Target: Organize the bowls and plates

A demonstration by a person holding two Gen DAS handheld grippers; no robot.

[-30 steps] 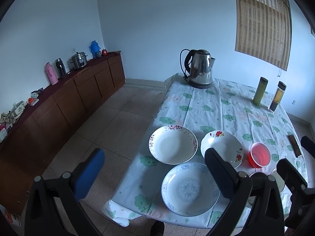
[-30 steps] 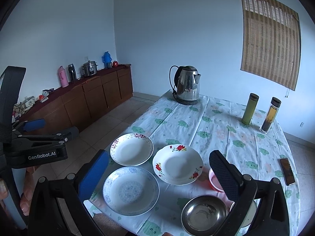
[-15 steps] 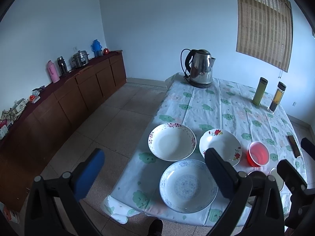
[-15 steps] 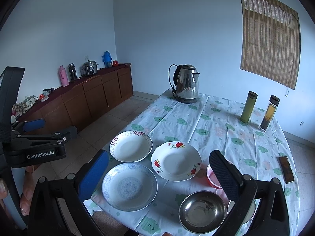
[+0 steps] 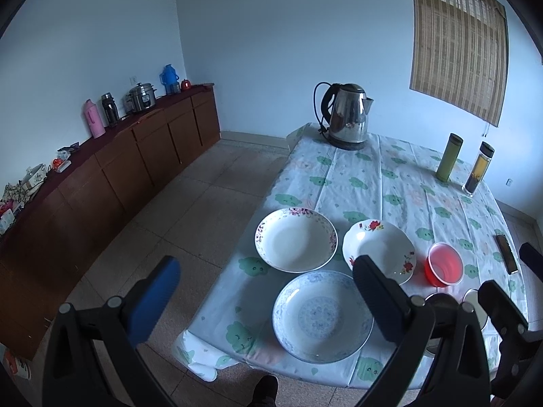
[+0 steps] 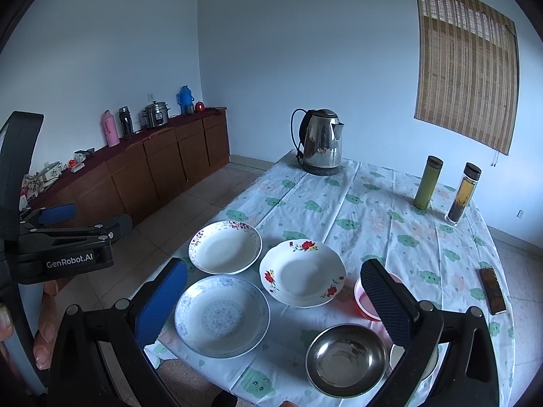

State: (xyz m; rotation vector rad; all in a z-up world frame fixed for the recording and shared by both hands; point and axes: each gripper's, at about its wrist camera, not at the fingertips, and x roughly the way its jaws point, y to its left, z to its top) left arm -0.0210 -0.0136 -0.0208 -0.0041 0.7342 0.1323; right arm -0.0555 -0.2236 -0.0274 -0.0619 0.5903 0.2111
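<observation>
1. Left hand-held gripper [image 5: 261, 288]: jaws spread wide, holding nothing, hovering off the near-left corner of the worktop [image 5: 390, 183], partly over the floor.
2. Purple-rim plate [image 6: 225, 247]: far left of the dish cluster, near the worktop's left edge. Not stacked.
3. Blue plate [image 6: 222, 316]: nearest the front edge, just in front of the purple-rim plate, rims close or touching.
4. Red-flower plate [image 6: 302, 273]: right of both, its rim looks to overlap the blue plate's edge a bit; can't be sure.
5. Steel bowl [image 6: 346, 360]: front right, just below the right hand-held gripper.
6. Red cup [image 5: 444, 269]: right of the flower plate, partly hidden behind a finger in the right wrist view.
7. Right hand-held gripper [image 6: 275, 300]: released, empty, above the front edge.
8. Key relation: the blue plate lies ahead and below, between the right gripper's fingers; from the left gripper it lies toward the right finger. Right looks nearer, likely takes it first.
9. Nothing stacked yet; task looks barely begun.
</observation>
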